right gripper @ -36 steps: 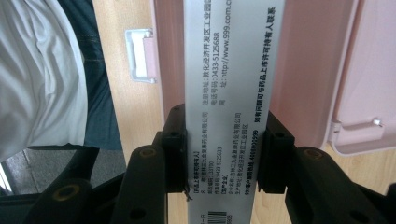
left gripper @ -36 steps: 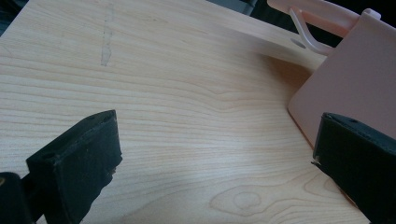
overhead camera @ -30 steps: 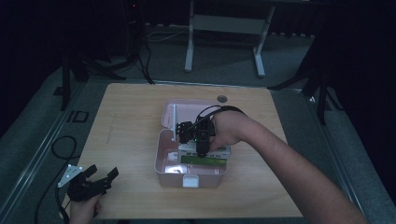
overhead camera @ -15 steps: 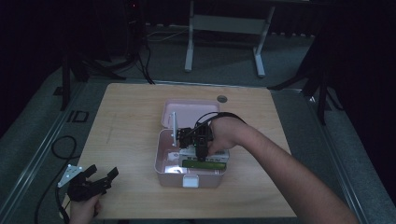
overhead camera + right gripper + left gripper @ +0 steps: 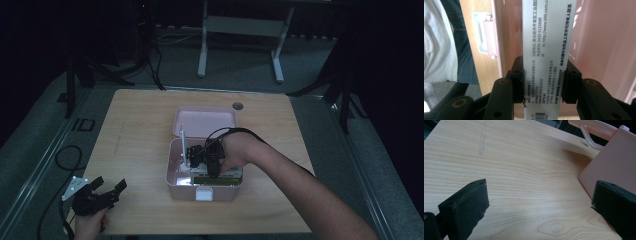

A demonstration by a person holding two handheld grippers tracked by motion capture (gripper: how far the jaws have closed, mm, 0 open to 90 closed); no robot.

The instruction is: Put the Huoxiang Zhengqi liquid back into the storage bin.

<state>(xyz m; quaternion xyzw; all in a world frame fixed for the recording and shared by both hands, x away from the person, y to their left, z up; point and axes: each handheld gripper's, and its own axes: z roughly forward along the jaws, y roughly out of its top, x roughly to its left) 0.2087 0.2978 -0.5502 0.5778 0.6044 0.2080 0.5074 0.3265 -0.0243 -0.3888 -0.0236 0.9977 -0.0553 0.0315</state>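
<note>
A: Nearest us, the left gripper sits at the table's front left corner, jaws spread wide with nothing between them. In its own view you just see bare wood and the pink wall of the box off to one side

B: And the right gripper?

A: Clamped on the narrow edges of a white medicine carton, one pad on each side, a firm-looking hold. From above, the right gripper is over the open pink box in the middle of the table, and the carton stands upright at the box's left side

B: So it's going in. How would you do it well?

A: I'd keep the carton square to the wall, lower it slowly so the bottom edge doesn't catch on what's already lying inside, and only let the jaws part once it rests on something. The pinch is near one end, so a long carton could swing if it bumps the rim

B: Anything you can't make out?

A: Plenty. The overhead picture is dim, so the green-and-white pack lying in the box is hard to read, and the hand covers part of the inside. The carton's lower end is cut off in the right gripper view, so I can't tell whether it touches the floor of the box. Farther back, the lid lies open, with a small round hole in the tabletop beyond it
</note>
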